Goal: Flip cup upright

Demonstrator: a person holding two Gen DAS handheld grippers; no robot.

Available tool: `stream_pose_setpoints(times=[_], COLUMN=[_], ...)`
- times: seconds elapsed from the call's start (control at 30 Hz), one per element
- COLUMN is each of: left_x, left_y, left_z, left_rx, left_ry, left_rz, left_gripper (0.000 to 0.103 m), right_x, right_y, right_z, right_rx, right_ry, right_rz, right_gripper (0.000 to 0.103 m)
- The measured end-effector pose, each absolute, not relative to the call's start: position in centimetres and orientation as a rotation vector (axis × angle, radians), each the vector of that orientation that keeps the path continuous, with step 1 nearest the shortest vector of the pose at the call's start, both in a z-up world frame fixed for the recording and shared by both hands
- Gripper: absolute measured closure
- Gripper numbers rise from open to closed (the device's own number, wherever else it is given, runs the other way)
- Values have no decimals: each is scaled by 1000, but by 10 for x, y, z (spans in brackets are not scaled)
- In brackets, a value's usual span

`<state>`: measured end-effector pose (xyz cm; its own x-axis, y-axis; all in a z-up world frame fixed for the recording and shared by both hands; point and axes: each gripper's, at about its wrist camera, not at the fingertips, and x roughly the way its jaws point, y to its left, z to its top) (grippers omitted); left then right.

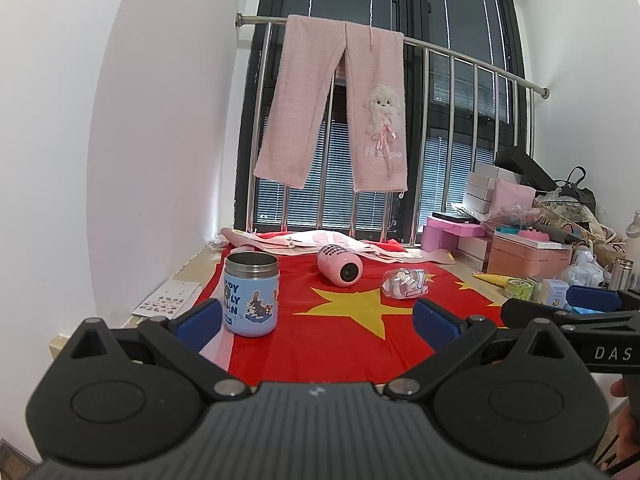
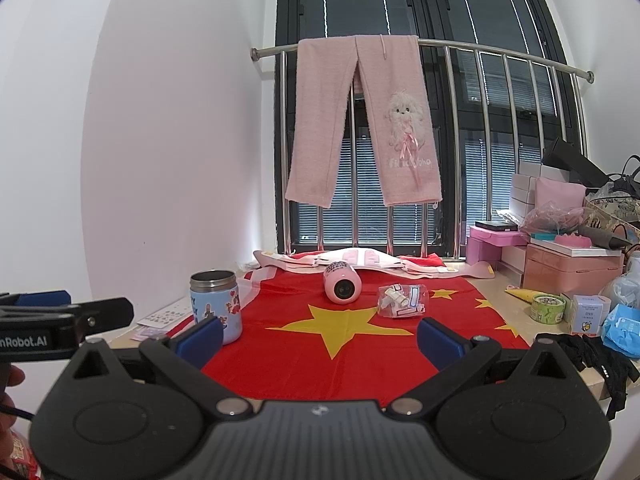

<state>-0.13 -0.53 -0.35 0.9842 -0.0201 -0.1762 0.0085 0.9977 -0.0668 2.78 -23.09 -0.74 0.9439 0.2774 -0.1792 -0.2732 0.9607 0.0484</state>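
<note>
A pink cup (image 1: 340, 266) lies on its side on the red flag cloth (image 1: 340, 340), its base facing me; it also shows in the right wrist view (image 2: 341, 285). A blue cartoon cup (image 1: 251, 294) stands upright with its mouth open at the cloth's left edge, also in the right wrist view (image 2: 216, 304). My left gripper (image 1: 318, 322) is open and empty, well short of the pink cup, its left finger close beside the blue cup. My right gripper (image 2: 320, 340) is open and empty, also short of the pink cup.
A clear bag of small items (image 1: 406, 283) lies right of the pink cup. Pink boxes (image 1: 528, 254), tape roll (image 2: 549, 307) and clutter fill the right side. White-pink fabric (image 1: 320, 242) lies at the back by the railing. A sticker sheet (image 1: 166, 300) lies left.
</note>
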Motion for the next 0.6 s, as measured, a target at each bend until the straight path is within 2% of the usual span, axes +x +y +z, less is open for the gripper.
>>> stream_pose_setpoints(times=[0.6], left_x=[-1], left_y=[-5], left_z=[-3], left_rx=[-66], left_ry=[178], left_rz=[-15], left_gripper=[0], right_x=[27], right_y=[-232], right_z=[-7], right_rx=[23], right_ry=[186], right_rz=[281], right_gripper=[0])
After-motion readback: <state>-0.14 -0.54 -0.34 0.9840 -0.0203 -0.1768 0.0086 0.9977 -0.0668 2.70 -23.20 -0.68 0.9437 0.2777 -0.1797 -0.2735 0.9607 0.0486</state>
